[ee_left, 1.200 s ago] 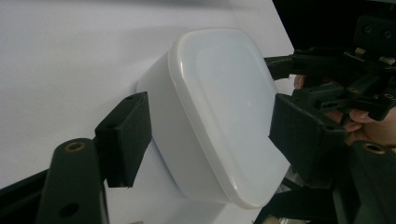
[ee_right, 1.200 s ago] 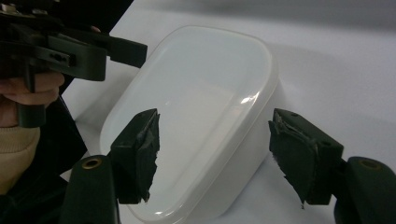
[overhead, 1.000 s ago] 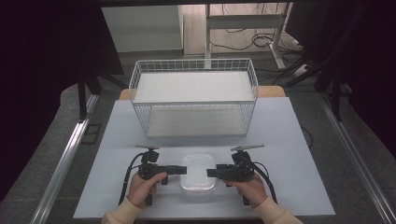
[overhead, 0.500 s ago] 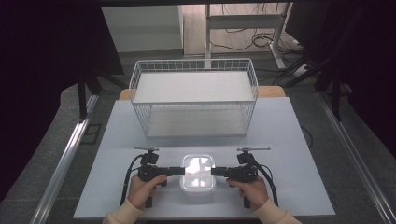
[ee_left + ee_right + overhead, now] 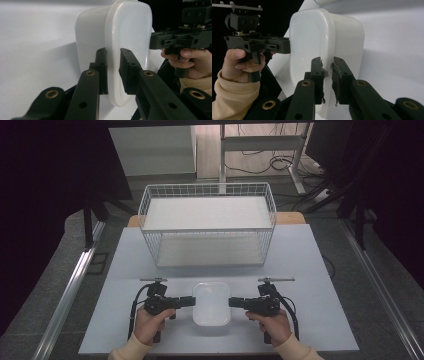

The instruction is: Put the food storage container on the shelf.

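Item: white tub (image 5: 211, 303) on our bench (image 5: 310, 270), left claw (image 5: 192, 301) at nine, right claw (image 5: 231, 302) at three, both pinching its rim; uneven lift risks slippage.

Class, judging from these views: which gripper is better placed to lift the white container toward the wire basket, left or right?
Neither clearly: the left gripper and the right gripper each straddle opposite rims of the white container. A two-handed lift toward the wire basket looks likeliest.

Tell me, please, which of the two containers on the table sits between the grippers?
The small white plastic tub, solid-walled and near the table's front edge; the wire basket stands farther back, beyond both grippers.
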`<state>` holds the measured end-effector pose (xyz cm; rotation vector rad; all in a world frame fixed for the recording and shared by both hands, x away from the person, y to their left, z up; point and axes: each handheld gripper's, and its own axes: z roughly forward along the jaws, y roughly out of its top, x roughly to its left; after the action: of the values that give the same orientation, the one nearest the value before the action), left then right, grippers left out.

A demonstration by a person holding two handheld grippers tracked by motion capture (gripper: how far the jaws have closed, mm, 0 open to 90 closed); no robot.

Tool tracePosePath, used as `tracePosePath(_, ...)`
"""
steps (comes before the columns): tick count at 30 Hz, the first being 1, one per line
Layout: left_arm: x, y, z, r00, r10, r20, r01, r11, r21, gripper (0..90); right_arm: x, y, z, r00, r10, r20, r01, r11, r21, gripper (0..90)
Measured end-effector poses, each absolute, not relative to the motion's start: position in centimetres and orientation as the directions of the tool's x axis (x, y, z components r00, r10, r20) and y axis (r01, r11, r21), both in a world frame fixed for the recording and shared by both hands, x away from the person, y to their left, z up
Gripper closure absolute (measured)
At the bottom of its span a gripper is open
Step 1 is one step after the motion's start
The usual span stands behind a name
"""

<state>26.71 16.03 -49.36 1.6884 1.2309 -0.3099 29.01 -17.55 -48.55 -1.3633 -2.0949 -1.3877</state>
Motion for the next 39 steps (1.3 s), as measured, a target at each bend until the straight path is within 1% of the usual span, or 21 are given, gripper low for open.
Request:
tracePosePath(3,26.6,16.0,-49.3,0.459,0.583,-0.671,0.828,-0.005,0.561,78.9,28.8,-17.4,-48.3,-0.537,0.560,0.631,0.802,0.107,0.588,80.4)
tracePosePath(8,26.4,16.1,-48.7,0.479,0.579,-0.659,0.811,-0.006,0.584,79.1,28.8,-17.5,-47.9,-0.562,0.553,0.615,0.783,0.115,0.611,80.4)
tracePosePath(23,26.0,16.2,-46.6,0.543,0.570,-0.617,0.754,-0.007,0.657,79.3,28.3,-17.5,-45.4,-0.641,0.546,0.540,0.704,0.138,0.696,80.3)
tracePosePath(32,26.7,16.4,-44.9,0.567,0.570,-0.595,0.726,-0.005,0.688,79.3,29.2,-17.4,-43.7,-0.675,0.537,0.506,0.666,0.149,0.731,80.2)
tracePosePath(39,27.7,16.3,-42.9,0.592,0.564,-0.576,0.700,-0.006,0.714,79.4,30.1,-17.4,-41.7,-0.699,0.540,0.469,0.633,0.162,0.757,80.1)
